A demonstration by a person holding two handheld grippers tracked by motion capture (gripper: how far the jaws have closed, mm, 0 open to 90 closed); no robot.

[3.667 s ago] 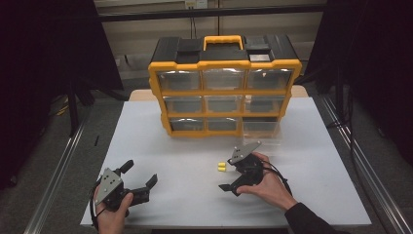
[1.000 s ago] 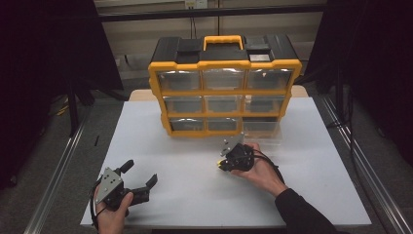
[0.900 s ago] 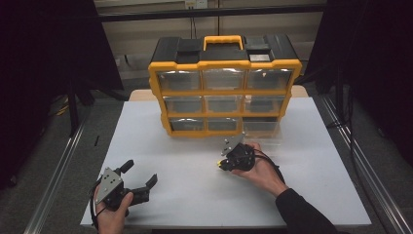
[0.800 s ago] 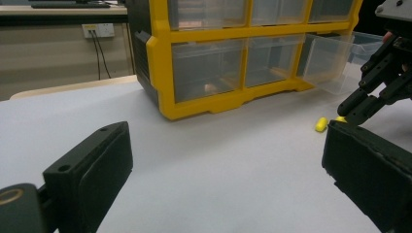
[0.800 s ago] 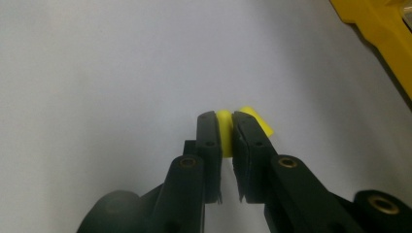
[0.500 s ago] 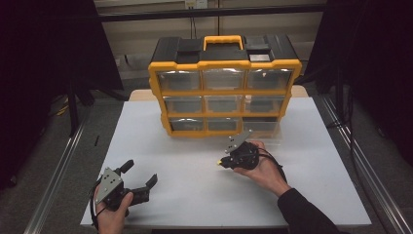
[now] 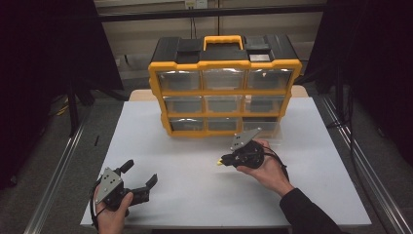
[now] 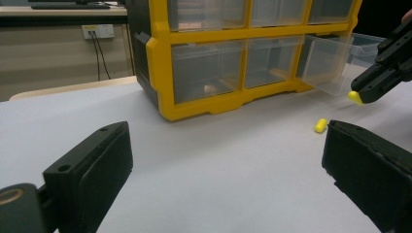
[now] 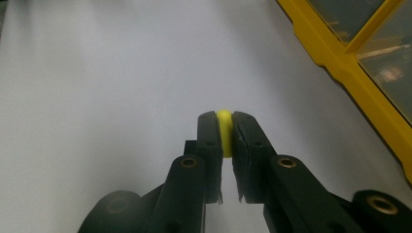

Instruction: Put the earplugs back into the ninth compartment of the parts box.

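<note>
White table (image 7: 204, 195), dim room. Right gripper (image 9: 224, 127) is pinching a yellow earplug (image 9: 224, 125), lifting it off the surface. Second earplug (image 8: 320, 125) is lying nearby. Left gripper (image 7: 141, 178) is idling, jaws spread. Next: carry to the pulled-out drawer (image 8: 335, 60) of the organizer (image 7: 224, 87), release inside.

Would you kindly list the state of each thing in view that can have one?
Right gripper: shut on a yellow piece.
Left gripper: open, holding nothing.
Second yellow piece: lying loose on the table.
Bottom right drawer of the organizer: pulled out.
Other drawers: closed.
</note>
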